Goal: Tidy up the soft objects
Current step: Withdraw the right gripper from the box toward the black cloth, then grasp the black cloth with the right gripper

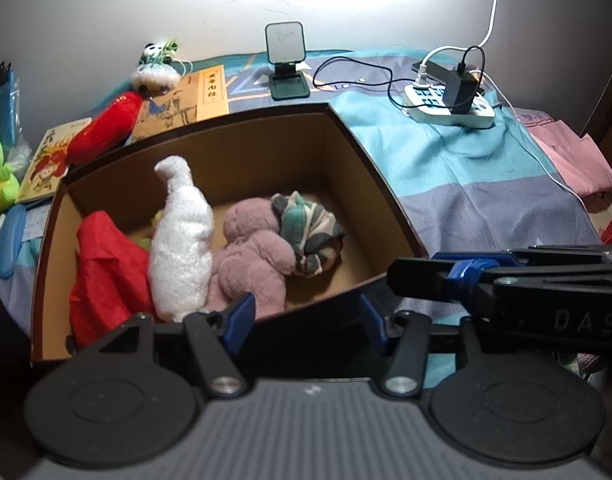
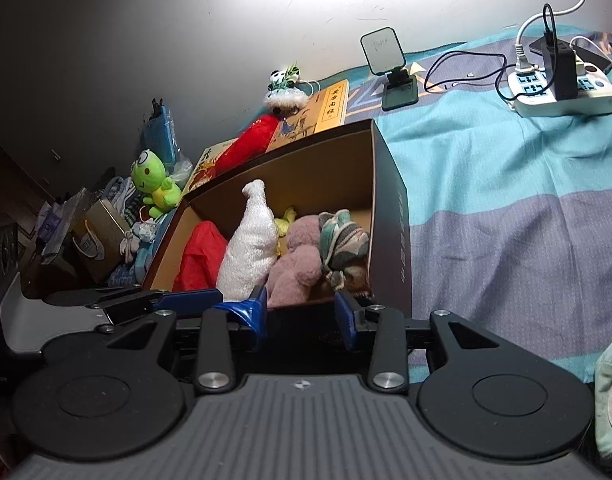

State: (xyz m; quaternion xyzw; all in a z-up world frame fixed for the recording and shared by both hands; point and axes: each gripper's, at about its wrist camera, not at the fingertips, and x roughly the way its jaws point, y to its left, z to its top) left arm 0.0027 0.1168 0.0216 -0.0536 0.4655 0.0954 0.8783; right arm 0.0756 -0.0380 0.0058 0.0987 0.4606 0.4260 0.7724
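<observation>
Left wrist view shows the open brown cardboard box (image 1: 234, 148) straight ahead, already holding white (image 1: 182, 240), pink (image 1: 250, 256) and striped (image 1: 309, 232) soft toys; the long red plush (image 1: 106, 128) lies beyond its far-left corner, slanting away, nearer the left gripper (image 1: 306, 320). Both it and the right gripper (image 2: 302, 316) stand wide apart, empty.

Matt brown cardboard box (image 1: 266, 148). Fluffy white plush (image 1: 182, 240), fuzzy pink plush (image 1: 250, 264), knitted sock ball (image 1: 309, 232). Thin woven bedsheet (image 1: 445, 168). Shiny plastic power strip (image 1: 445, 106).
</observation>
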